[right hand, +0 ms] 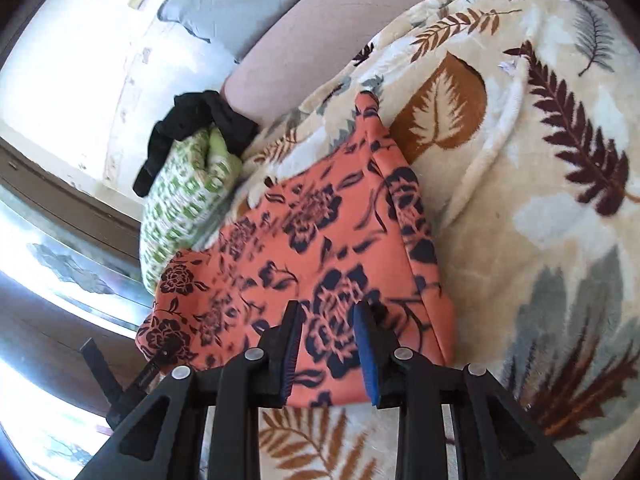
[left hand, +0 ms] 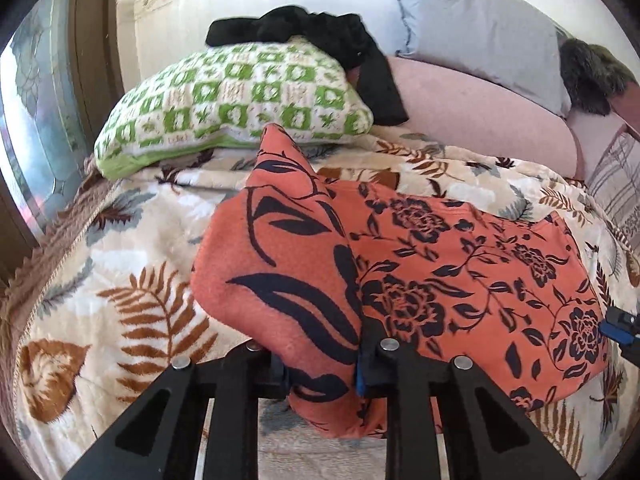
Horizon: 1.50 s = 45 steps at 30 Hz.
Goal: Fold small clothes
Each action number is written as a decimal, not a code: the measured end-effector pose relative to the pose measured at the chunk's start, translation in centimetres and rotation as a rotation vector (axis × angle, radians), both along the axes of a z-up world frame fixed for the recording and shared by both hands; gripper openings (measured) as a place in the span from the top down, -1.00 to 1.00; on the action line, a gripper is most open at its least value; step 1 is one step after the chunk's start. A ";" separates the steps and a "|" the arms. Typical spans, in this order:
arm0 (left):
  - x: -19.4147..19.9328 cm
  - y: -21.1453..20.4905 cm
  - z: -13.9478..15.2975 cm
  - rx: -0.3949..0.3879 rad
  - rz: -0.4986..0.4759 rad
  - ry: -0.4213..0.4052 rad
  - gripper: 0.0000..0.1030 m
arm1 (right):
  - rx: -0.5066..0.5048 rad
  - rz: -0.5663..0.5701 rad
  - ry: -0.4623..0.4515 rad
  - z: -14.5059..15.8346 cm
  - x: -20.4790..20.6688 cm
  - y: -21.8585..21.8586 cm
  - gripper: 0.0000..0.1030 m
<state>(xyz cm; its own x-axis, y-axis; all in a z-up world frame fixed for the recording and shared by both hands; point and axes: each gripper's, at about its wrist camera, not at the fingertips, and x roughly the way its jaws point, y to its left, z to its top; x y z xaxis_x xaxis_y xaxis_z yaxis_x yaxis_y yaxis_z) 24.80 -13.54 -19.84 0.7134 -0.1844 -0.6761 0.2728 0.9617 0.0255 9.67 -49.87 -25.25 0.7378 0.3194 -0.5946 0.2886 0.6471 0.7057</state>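
Orange floral cloth (left hand: 460, 264) lay on the leaf-print blanket (left hand: 132, 280). Left gripper (left hand: 320, 372) pinched a raised fold of it; right gripper (right hand: 328, 344) straddled its near edge, 2 fingers narrowly parted, pads (right hand: 366, 344) not pressing.

Leaf-print fleece blanket (left hand: 132, 280) covers the bed. Green-and-white patterned pillow (left hand: 236, 104) lies at its far edge, black garment (left hand: 320, 36) draped over it. Behind: pink cushion (left hand: 472, 100), pale blue pillow (left hand: 480, 24). Window (left hand: 36, 128) at left.

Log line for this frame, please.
fold small clothes | left gripper shut on orange floral garment, corner lifted | right gripper open over garment
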 end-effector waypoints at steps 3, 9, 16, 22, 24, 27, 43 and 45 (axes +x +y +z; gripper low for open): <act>-2.0 -3.8 1.6 0.060 -0.080 -0.062 0.57 | 0.063 0.011 0.007 -0.3 0.8 -0.5 0.41; -4.7 -13.6 0.7 0.152 -0.264 -0.050 0.57 | 0.159 0.002 -0.042 -0.4 0.7 -2.1 0.41; -7.8 -20.8 -5.9 0.371 -0.356 -0.055 0.58 | 0.417 0.011 -0.097 -1.9 2.9 -4.6 -0.54; -8.2 -20.2 -5.7 0.381 -0.376 -0.081 0.58 | 0.417 0.164 -0.045 -2.2 9.9 -3.4 -0.54; -8.5 -20.5 -5.9 0.406 -0.379 -0.097 0.58 | 0.385 0.189 -0.015 -2.7 11.9 -2.7 -0.54; -9.4 -20.9 -6.4 0.465 -0.395 -0.139 0.58 | 0.397 0.207 -0.006 -3.5 14.0 -2.2 -0.54; -10.2 -24.5 -1.2 0.349 -0.491 -0.157 0.56 | -0.098 0.262 -0.161 3.7 14.9 -2.5 0.76; -10.2 -26.2 -1.7 0.331 -0.508 -0.140 0.53 | -0.115 0.243 -0.154 3.5 15.0 -3.9 0.76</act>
<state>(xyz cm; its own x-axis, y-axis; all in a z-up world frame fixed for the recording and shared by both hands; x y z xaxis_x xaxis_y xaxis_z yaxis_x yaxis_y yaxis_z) 14.58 -39.78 -21.50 0.6779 -0.3205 -0.6616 0.6665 0.6478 0.3691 24.65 -53.80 -21.71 0.7324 0.4346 -0.5241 0.0113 0.7619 0.6476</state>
